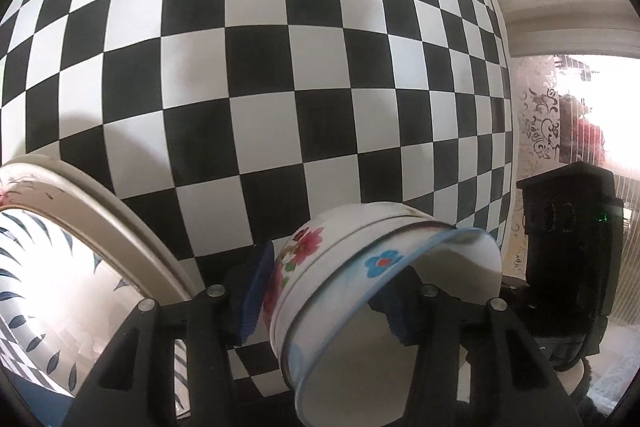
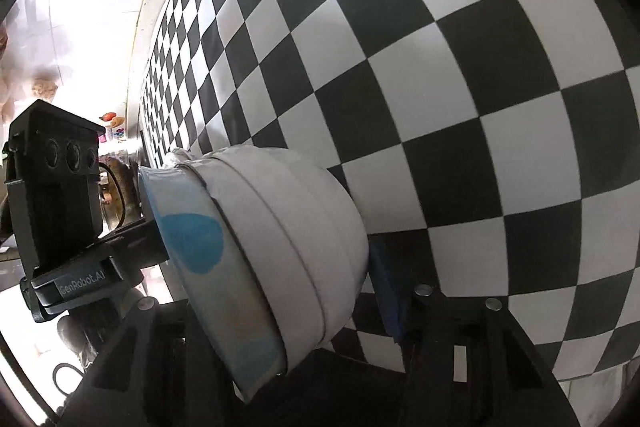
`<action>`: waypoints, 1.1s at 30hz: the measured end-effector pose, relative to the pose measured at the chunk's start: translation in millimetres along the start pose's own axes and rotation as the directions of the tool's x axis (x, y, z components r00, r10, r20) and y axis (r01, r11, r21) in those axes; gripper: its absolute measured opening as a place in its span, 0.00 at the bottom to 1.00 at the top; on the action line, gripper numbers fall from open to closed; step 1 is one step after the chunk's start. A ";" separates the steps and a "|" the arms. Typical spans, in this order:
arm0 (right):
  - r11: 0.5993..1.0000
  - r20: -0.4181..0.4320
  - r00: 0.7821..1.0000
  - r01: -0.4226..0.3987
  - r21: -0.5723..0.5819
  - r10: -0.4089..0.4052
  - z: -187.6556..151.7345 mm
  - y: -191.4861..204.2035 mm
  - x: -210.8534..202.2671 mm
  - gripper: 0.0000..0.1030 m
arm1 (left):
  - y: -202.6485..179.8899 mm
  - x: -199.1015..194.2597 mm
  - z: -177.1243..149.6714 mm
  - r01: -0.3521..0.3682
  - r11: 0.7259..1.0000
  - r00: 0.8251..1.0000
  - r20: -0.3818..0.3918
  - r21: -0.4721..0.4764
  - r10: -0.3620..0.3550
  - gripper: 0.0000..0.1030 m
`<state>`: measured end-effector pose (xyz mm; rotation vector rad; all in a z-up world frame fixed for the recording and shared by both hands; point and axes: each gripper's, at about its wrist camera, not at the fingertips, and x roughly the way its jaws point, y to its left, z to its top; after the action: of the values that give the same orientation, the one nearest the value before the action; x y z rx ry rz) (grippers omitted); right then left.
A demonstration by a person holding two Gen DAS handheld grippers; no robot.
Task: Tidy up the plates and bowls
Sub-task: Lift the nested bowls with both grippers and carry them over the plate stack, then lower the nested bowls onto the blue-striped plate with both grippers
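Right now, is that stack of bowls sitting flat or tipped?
Tipped. The stack of bowls leans on its side between both grippers, rims facing sideways above the checkered tablecloth.

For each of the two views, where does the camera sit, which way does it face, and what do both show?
Left wrist: rides the left gripper, facing down at the checkered tablecloth; its blue pads clamp a stack of nested bowls; the right gripper shows at the right edge, and a leaf-patterned plate lower left.
Right wrist: rides the right gripper, facing down; the left gripper shows at left.
Shared: both grippers hold the same bowl stack from opposite sides, over the tablecloth.
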<state>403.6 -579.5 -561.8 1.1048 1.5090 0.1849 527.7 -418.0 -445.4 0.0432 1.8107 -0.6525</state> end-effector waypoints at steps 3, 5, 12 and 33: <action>1.000 -0.004 1.000 -0.016 0.010 0.016 -2.3 7.4 4.9 0.50 | 0.4 -6.2 -1.1 0.001 1.000 1.000 0.008 0.003 -0.001 0.45; 1.000 -0.004 1.000 -0.013 0.005 0.013 -1.3 15.1 7.7 0.50 | 1.4 -10.2 -1.6 0.008 1.000 1.000 0.011 -0.001 -0.008 0.45; 1.000 -0.007 1.000 -0.017 -0.017 0.017 -2.0 46.0 3.9 0.49 | 2.9 -35.0 -6.4 0.015 1.000 0.999 0.039 0.005 -0.015 0.45; 0.989 -0.094 0.995 -0.031 -0.143 0.017 -10.7 171.2 68.0 0.49 | 82.2 -110.5 -35.3 0.011 0.995 0.989 0.150 -0.097 0.004 0.45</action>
<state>494.0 -434.5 -492.0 1.0102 1.5392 0.3607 563.6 -300.7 -373.5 -0.0732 1.6946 -0.5542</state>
